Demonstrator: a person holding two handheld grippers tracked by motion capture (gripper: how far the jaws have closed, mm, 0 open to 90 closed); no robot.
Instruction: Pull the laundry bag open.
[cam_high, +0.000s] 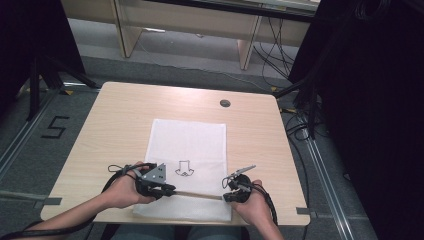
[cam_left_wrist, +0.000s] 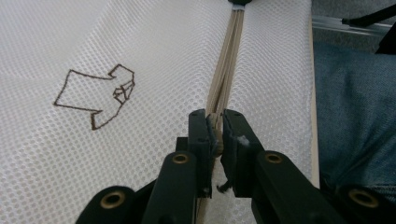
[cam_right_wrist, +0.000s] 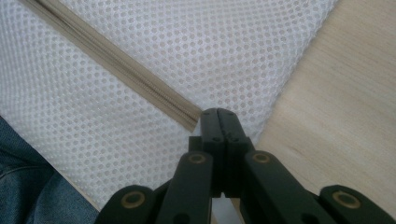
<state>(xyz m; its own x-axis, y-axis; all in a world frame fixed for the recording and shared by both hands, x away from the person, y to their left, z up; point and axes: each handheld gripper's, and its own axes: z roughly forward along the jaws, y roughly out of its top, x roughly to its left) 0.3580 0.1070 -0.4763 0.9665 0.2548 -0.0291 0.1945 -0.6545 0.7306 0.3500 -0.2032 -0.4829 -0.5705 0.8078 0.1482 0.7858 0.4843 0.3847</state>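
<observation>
A white mesh bag (cam_high: 187, 145) lies flat on the wooden table (cam_high: 115, 115), with a small brown shirt outline (cam_high: 184, 168) stitched on it. A beige zipper (cam_high: 197, 195) runs across its near end. My left gripper (cam_high: 172, 190) sits at the zipper's left part; in the left gripper view it (cam_left_wrist: 215, 128) is shut on the zipper pull, and the zipper (cam_left_wrist: 229, 60) stretches away over the mesh (cam_left_wrist: 140, 46). My right gripper (cam_high: 226, 196) is at the zipper's right end. In the right gripper view it (cam_right_wrist: 218, 114) is shut, pinching the mesh (cam_right_wrist: 210, 46) where the zipper (cam_right_wrist: 116, 60) ends.
A round cable hole (cam_high: 225, 103) sits near the table's far edge. Bare wood (cam_right_wrist: 345, 107) lies right of the bag. The person's blue trousers (cam_left_wrist: 355, 116) are just past the near table edge. Dark curtains and cables flank the table.
</observation>
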